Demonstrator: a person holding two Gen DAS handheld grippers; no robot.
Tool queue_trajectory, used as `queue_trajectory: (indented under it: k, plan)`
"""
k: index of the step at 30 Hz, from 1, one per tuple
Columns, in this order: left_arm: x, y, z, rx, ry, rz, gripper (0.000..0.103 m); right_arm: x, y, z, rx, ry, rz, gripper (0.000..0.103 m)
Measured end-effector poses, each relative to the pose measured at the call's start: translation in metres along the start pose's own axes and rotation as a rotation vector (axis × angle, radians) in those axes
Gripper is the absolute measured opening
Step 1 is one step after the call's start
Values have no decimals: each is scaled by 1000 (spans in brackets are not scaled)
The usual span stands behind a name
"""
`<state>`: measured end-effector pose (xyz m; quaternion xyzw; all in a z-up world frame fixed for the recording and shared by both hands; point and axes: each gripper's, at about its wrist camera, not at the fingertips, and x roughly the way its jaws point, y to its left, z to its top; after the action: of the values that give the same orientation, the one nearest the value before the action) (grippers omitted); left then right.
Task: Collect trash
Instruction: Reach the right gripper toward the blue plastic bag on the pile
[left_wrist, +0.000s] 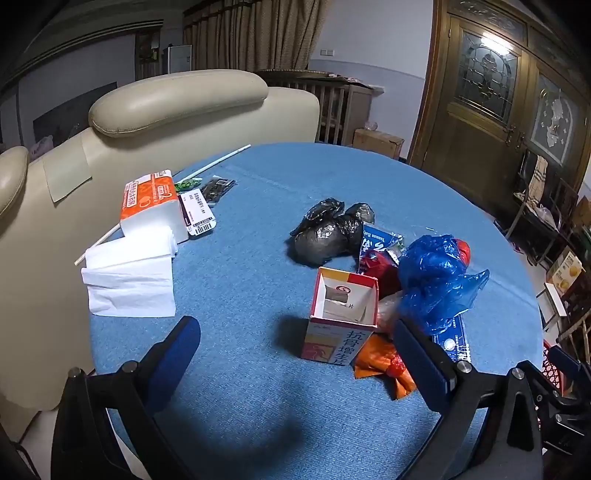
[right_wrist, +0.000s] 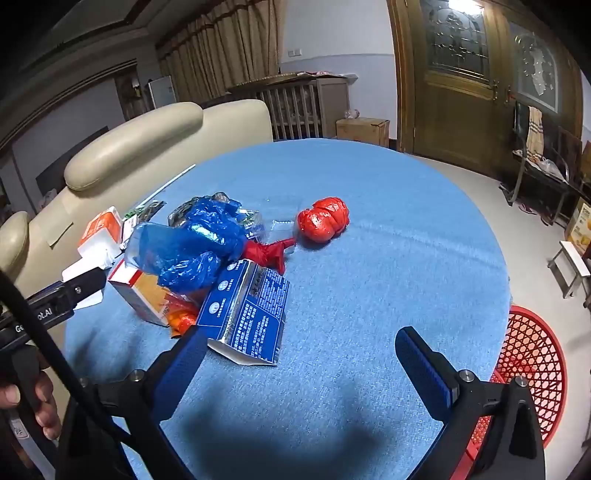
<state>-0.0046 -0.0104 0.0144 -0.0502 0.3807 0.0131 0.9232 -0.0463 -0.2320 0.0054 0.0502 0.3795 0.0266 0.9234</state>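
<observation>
A pile of trash lies on the round blue table: an open red-and-white medicine box, a black plastic bag, a blue plastic bag, an orange wrapper. In the right wrist view I see the blue bag, a flattened blue carton, a knotted red bag and the box. My left gripper is open and empty, just in front of the box. My right gripper is open and empty, its left finger by the carton.
A tissue pack and loose tissues lie at the table's left, with a white stick and small packets. A cream sofa stands behind. A red mesh basket sits on the floor at the right.
</observation>
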Motion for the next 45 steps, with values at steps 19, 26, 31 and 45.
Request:
queue_trajectory:
  k: [19, 26, 31, 45]
  plan:
    - [0, 1, -7, -13, -10, -40, 103, -9, 2, 2, 2, -35, 8, 103]
    - [1, 4, -14, -21, -2, -50, 103, -12, 5, 9, -3, -34, 25, 103]
    - [4, 7, -19, -25, 13, -54, 103, -11, 14, 22, -12, -64, 63, 103]
    - [16, 14, -25, -23, 33, -67, 103, 10, 51, 57, -63, -80, 112, 103]
